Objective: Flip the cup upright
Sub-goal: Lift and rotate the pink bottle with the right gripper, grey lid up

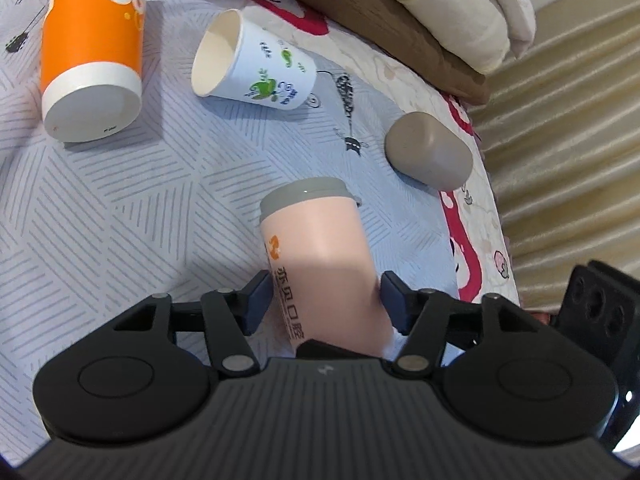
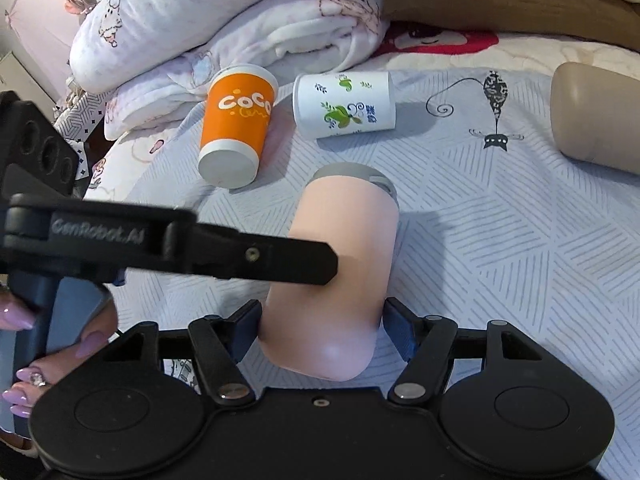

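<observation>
A pink cup (image 1: 320, 248) with a grey rim lies on its side on the bed, rim pointing away; it also shows in the right wrist view (image 2: 340, 264). My left gripper (image 1: 326, 300) has its jaws on both sides of the cup's body, pads touching it. In the right wrist view the left gripper (image 2: 280, 260) reaches in from the left across the cup. My right gripper (image 2: 322, 330) straddles the cup's closed base, pads against its sides.
An orange cup (image 1: 94, 48) (image 2: 238, 128), a white printed paper cup (image 1: 252, 64) (image 2: 346, 104) and a taupe cup (image 1: 430, 152) (image 2: 596, 116) lie on their sides on the striped bedspread (image 1: 140, 200). Folded blankets (image 2: 224, 20) lie behind. The bed edge (image 1: 492, 200) runs along the right.
</observation>
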A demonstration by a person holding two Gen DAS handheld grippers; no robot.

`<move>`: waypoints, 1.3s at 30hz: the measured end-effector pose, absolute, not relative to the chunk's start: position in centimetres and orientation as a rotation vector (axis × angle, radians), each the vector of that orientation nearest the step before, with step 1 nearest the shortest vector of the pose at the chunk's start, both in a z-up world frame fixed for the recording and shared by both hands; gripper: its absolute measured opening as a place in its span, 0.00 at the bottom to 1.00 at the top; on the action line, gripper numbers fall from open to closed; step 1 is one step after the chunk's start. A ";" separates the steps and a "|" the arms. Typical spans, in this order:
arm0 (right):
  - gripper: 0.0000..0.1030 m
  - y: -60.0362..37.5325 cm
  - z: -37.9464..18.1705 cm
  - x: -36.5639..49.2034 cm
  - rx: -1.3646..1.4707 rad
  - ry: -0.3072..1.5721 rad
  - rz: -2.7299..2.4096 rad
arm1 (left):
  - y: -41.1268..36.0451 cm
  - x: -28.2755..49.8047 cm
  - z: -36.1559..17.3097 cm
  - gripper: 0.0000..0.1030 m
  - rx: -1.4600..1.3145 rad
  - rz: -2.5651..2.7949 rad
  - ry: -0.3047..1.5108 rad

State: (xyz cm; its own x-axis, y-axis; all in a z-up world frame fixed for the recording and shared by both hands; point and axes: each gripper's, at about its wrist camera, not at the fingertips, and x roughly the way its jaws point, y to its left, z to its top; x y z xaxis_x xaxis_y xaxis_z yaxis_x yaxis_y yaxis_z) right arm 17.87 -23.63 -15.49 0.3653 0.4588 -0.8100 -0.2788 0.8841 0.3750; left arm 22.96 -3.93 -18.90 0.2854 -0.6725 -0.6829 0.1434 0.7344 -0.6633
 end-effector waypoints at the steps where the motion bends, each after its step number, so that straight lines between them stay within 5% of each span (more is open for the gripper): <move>1: 0.69 -23.7 -15.4 17.9 0.186 1.100 0.482 | -3.9 23.0 -19.0 0.60 -0.539 -0.575 1.168; 14: 0.69 -24.1 -15.2 18.1 0.243 1.121 0.538 | -4.8 22.0 -17.9 0.60 -0.441 -0.590 1.126; 39: 0.65 -19.1 -15.7 16.8 -0.228 0.600 0.412 | -5.7 20.2 -14.6 0.58 -0.200 -0.574 0.732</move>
State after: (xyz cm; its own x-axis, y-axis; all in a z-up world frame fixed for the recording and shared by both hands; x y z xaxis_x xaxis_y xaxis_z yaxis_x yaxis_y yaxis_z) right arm 16.81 -19.14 -15.71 0.7480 0.3080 -0.5879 -0.4381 0.8945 -0.0887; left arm 20.23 -5.69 -14.64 0.5989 -0.5594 -0.5730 0.4238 0.8285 -0.3660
